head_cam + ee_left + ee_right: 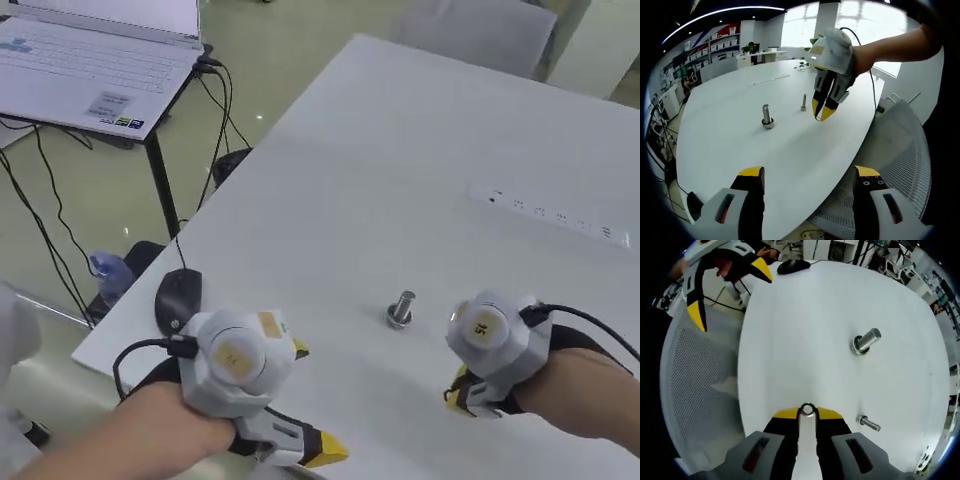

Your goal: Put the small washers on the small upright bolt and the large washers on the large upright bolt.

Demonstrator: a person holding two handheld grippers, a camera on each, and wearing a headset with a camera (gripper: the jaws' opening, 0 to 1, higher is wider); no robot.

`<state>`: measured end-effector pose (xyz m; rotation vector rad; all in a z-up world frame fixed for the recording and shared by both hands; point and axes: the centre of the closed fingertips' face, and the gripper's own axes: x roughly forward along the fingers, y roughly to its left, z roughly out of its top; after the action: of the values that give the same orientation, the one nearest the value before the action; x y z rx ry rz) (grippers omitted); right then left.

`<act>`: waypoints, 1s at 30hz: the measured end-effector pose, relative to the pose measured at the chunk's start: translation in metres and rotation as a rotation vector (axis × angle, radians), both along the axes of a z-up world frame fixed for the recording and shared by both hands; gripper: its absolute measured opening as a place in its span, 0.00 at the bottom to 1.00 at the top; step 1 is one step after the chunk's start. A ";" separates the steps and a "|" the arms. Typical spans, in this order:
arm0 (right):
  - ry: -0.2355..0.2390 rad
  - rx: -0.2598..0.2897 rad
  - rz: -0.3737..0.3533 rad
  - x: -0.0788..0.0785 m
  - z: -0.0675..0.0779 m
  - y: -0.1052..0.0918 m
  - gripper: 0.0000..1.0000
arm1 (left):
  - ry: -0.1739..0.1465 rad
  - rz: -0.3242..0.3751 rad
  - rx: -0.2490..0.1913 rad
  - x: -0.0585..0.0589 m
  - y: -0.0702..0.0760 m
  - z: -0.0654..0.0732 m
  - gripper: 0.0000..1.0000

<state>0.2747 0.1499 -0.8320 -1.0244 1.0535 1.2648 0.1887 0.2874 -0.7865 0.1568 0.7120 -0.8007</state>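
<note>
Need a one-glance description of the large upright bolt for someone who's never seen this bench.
On the white table, two bolts stand upright ahead of the open left claw. The large bolt is the nearer one in the left gripper view; it is thicker, with a wide collar at its foot, unlike the slim small bolt beside the right claw.

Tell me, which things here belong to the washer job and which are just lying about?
Job: large bolt; small bolt; washer, held in the shut right gripper; open left gripper.
Lying about: computer mouse; laptop; power strip.
</note>
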 end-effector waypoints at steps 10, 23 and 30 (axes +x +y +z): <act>-0.023 -0.023 -0.102 0.029 0.014 -0.053 0.12 | 0.016 -0.015 0.003 0.004 -0.005 -0.005 0.71; -0.059 -0.015 -0.165 0.080 0.033 -0.068 0.12 | 0.020 -0.038 0.007 0.011 -0.016 -0.005 0.71; -0.063 0.003 -0.144 0.079 0.036 -0.045 0.12 | 0.022 -0.045 0.010 0.015 -0.016 -0.004 0.71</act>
<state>0.3533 0.1045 -0.7958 -0.9619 1.0577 1.1107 0.2032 0.2714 -0.7907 0.1737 0.7350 -0.8429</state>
